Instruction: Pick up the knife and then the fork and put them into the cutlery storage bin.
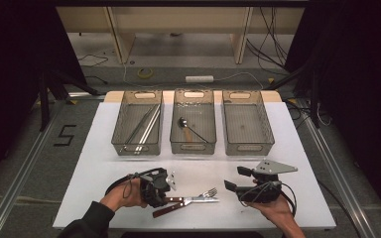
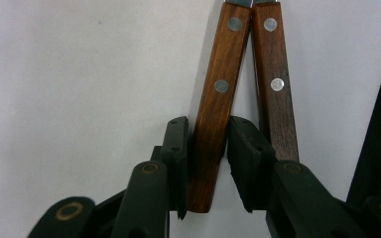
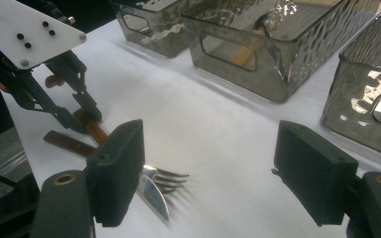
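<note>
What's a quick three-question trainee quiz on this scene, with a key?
1. True or false: the spoon lies in the right bin.
2. The left gripper has its jaws around: A) a wooden handle, B) the spoon, C) a bin wall.
3. Is the right gripper open or shut?

Key:
1. False. It lies in the middle bin.
2. A.
3. Open, with nothing between its jaws.
</note>
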Available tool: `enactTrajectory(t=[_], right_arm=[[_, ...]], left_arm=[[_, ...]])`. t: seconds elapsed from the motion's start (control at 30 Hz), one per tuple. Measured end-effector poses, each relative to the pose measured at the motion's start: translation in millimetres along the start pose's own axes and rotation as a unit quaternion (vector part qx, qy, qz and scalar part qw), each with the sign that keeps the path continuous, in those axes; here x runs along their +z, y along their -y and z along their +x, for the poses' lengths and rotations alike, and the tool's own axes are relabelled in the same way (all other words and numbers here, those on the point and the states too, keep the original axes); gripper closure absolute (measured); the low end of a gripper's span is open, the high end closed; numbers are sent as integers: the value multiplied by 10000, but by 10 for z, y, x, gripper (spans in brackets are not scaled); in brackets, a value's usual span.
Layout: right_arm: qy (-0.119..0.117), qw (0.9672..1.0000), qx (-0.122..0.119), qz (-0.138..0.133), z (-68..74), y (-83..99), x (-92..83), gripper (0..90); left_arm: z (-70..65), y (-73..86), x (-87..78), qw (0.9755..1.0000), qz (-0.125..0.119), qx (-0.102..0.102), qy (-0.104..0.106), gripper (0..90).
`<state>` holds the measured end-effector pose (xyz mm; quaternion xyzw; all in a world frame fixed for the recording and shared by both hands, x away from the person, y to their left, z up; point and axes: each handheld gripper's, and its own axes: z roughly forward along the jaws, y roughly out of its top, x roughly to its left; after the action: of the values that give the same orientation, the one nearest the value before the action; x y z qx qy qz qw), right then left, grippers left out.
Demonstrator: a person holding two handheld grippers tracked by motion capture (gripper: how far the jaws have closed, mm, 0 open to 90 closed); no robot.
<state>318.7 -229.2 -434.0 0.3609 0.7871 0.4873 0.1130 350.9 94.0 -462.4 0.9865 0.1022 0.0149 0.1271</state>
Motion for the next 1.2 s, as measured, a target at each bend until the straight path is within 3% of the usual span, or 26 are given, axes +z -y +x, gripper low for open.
enactTrajectory(t=[0.27, 0.53, 0.63, 0.97, 1.13, 1.2], right_arm=[[4, 10000, -5, 13, 4, -1, 2, 289], [-3, 10000, -29, 8, 8, -3, 3, 292], [-4, 10000, -10, 9, 7, -4, 2, 293], [-101, 9999, -57, -33, 32, -14, -3, 293], [-167, 9994, -315, -33, 131, -40, 22, 292], [-213, 9980, -588, -2, 214, -62, 41, 290]], left_arm=[[-10, -16, -2, 9997, 46, 238, 23, 733], [-23, -18, -3, 9997, 36, 259, 4, 748], [-22, -15, -10, 9998, 21, 197, 1, 750], [39, -2, -142, 9992, -252, -315, -5, 751], [23, -29, -214, 9983, -367, -442, 51, 750], [-3, -68, -251, 9977, -441, -485, 145, 751]])
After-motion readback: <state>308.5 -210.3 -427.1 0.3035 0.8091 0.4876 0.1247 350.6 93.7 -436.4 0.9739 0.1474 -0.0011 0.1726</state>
